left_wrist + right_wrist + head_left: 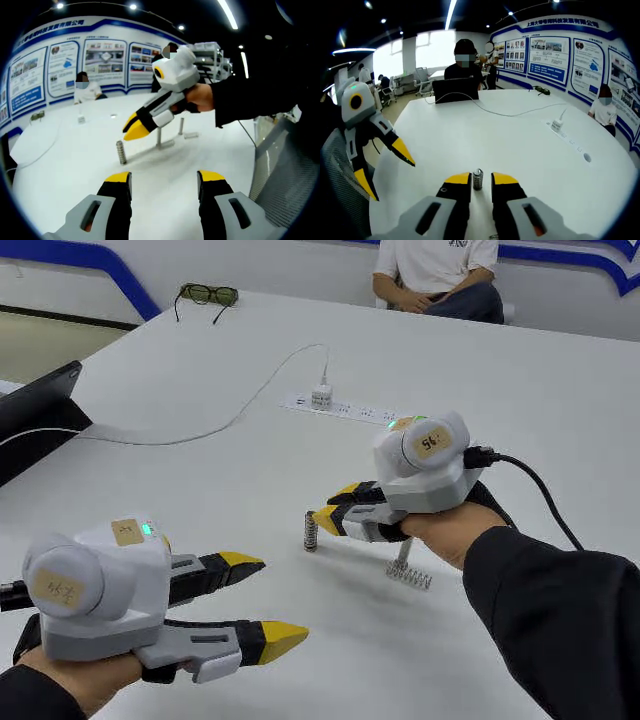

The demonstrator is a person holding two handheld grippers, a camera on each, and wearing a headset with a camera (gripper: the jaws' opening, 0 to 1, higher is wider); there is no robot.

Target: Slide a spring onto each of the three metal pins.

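Nearest the viewer, the left hand-held gripper (262,600) hovered low over the white worktop (250,460), its yellow-tipped jaws spread wide and holding nothing. Beyond it one metal pin (311,531) stood upright with a spring wound around it. The right hand-held gripper (335,505) hung just beside and above that pin, its jaws parted only a little and nothing between them. Under the right hand a loose spring (410,576) lay on its side at the foot of a bare pin (402,554). The left gripper view showed a second bare pin (159,136) standing below the right gripper. One pin of three appeared done. Farther back lay a power strip (340,408) with a trailing cable (200,436), then a pair of glasses (208,294) and a seated person (435,275) at the far edge. The likeliest mishap was the right jaws or wrist brushing a thin pin and toppling it. The loose spring could also roll away or be crushed if it were pinched off-centre.
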